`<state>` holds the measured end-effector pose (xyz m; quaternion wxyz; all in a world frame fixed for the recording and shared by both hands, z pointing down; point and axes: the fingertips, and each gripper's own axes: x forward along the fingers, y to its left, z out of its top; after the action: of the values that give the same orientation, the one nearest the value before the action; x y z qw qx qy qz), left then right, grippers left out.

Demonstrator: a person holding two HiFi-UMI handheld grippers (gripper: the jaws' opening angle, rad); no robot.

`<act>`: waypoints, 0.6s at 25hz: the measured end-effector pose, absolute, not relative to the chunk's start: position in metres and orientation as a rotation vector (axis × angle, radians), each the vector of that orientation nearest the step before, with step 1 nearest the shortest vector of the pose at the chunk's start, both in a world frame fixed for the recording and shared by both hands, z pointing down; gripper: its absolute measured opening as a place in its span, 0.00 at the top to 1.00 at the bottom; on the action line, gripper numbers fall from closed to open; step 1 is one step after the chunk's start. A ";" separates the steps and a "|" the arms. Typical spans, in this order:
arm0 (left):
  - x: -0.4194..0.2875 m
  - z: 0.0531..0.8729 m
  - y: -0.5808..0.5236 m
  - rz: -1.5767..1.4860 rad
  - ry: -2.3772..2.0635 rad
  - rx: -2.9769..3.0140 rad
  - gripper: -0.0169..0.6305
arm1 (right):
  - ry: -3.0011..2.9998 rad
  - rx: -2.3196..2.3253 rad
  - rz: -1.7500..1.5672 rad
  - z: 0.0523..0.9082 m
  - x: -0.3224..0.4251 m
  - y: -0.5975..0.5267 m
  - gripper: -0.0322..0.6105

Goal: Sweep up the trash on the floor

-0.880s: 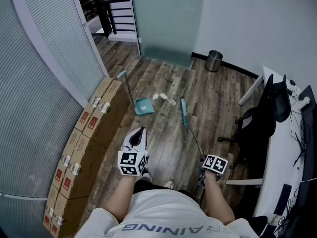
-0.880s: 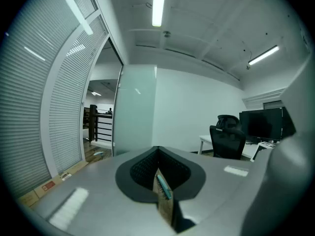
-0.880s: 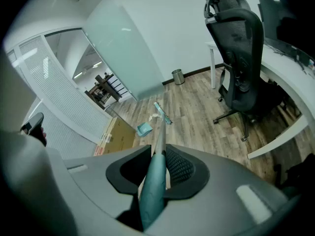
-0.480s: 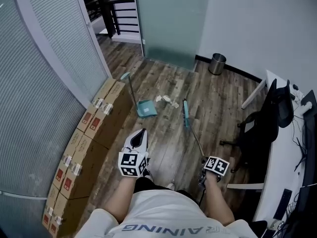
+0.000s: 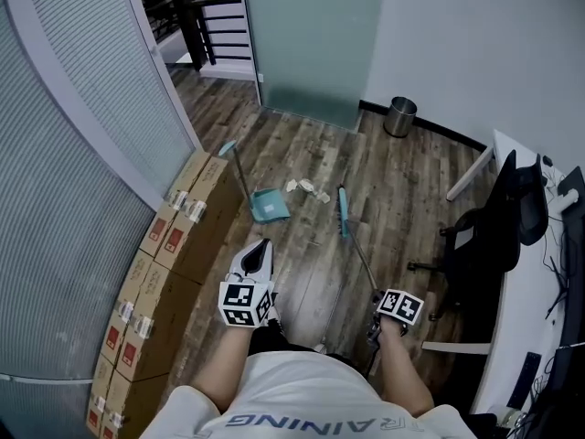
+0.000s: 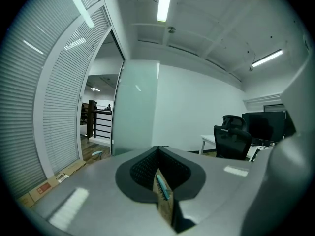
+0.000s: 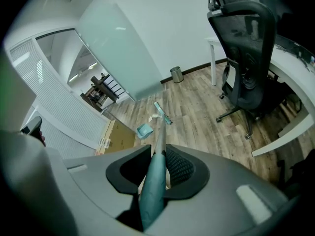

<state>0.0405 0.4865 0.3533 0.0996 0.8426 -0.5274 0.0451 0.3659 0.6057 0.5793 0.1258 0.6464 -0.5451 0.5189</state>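
Observation:
In the head view my right gripper (image 5: 377, 311) is shut on the handle of a teal broom (image 5: 343, 210), whose head rests on the wood floor ahead. In the right gripper view the teal handle (image 7: 153, 181) is clamped between the pads of my right gripper (image 7: 156, 156). Crumpled white trash (image 5: 306, 187) lies just left of the broom head. A teal dustpan (image 5: 270, 206) stands beside it, its long handle upright. My left gripper (image 5: 262, 245) hovers over the floor short of the dustpan, shut and holding nothing; its jaws (image 6: 158, 154) meet.
Cardboard boxes (image 5: 174, 236) line the slatted wall on the left. A steel waste bin (image 5: 399, 117) stands at the far wall. A black office chair (image 5: 489, 236) and a white desk (image 5: 526, 337) fill the right side. A frosted glass panel (image 5: 311, 44) closes the far end.
The head view has shifted slightly. Broom, dustpan, trash and both grippers keep their places.

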 end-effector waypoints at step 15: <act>-0.058 0.357 0.330 0.116 -1.530 2.471 0.97 | -1.526 1.942 1.479 0.564 0.288 0.465 0.78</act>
<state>-0.0583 0.3297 0.3570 0.1163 0.8438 -0.5224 0.0395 0.2880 0.4648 0.5635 0.1314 0.6688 -0.5255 0.5093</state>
